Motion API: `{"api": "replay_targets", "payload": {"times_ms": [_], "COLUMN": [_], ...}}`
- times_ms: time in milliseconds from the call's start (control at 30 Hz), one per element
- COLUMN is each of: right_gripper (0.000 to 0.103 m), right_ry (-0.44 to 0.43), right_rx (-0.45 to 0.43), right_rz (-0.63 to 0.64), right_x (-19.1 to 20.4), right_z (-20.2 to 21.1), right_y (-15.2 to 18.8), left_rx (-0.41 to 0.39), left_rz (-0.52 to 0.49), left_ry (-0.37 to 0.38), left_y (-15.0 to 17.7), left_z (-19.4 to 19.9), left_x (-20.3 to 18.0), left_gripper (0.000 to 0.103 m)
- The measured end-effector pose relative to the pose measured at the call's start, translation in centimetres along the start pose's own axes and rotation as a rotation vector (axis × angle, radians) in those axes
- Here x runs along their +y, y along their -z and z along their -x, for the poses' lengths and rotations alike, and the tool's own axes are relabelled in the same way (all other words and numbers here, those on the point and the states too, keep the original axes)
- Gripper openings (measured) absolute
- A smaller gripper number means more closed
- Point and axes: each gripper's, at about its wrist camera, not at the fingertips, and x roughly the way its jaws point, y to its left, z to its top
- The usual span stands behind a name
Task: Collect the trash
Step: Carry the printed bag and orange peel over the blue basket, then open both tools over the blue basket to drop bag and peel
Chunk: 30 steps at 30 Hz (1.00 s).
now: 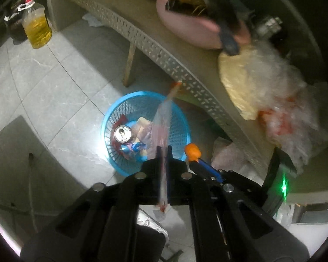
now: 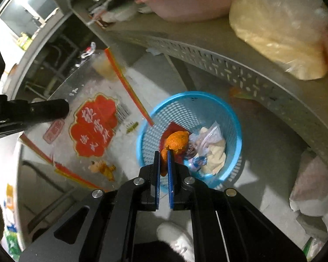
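A blue mesh basket (image 1: 111, 120) stands on the floor below the table edge; it also shows in the right wrist view (image 2: 234, 131). It holds a drink can (image 1: 123, 133) and crumpled wrappers (image 2: 214, 152). My left gripper (image 1: 163, 150) is shut on a clear plastic bag with a red label (image 1: 164, 113), held above the basket; the bag shows flat in the right wrist view (image 2: 94, 126). My right gripper (image 2: 163, 155) is shut on an orange peel (image 2: 177, 142) above the basket; the peel also shows in the left wrist view (image 1: 192, 150).
A grey perforated table (image 1: 155, 50) carries a pink basin (image 1: 185, 28) and filled plastic bags (image 1: 262, 83). An oil bottle (image 1: 36, 26) stands on the tiled floor. White bags (image 2: 312, 185) lie under the table. A white shoe (image 2: 177, 240) is below the grippers.
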Motion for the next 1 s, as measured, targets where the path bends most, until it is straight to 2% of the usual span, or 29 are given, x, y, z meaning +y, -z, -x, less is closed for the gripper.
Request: {"api": "replay_targets", "payload": {"times_ms": [67,133,200,333,433,467,567,800,1000], "right_gripper": [0.009,0.015,0.015,0.018,0.027,0.034,0.045,0.06,0.071], "right_ry": [0.013,0.017,0.062,0.063,0.075,0.077,0.079,0.041,-0.018], "right_rx": [0.026,0.064,0.087,0.072,0.042,0.031,-0.019,-0.122,-0.217], "right_rz": [-0.005,-0.018,-0.04,-0.048,-0.013,-0.006,0.024,0.131,0.2], "right_x": [-0.9,-1.9,-3.0,-3.3,-2.2,-2.1,-0.7,4.7,9.3], "right_z": [-2.5,-4.9,-6.6,-6.1,-4.3,-3.7,-0.6,7.9,15.4], "right_y": [-0.3,-0.4,-0.2,0.5,1.1,1.3,1.6,3.3,4.7], "left_rx": [0.016,0.017,0.023,-0.004,-0.05,-0.063,-0.117,-0.273,-0.396], "left_rz": [0.004,0.008,0.012,0.001,-0.034,-0.039,-0.054,-0.128,-0.131], "left_ry": [-0.005,-0.02,-0.031,-0.037,-0.074,-0.08,-0.084,-0.104,-0.099], "left_y": [-1.0,-1.7,-2.0,-1.7,-1.5,-1.4,-0.4,3.9,9.2], "left_z": [-2.0,-2.9,-3.6,-2.4,-0.4,0.4,3.6,12.9,21.5], "left_x": [0.1,0.2,0.2,0.2,-0.1,-0.1,-0.3,-0.9,-0.2], "left_gripper": [0.031,0.042,0.042,0.047,0.05,0.051,0.053,0.064,0.075]}}
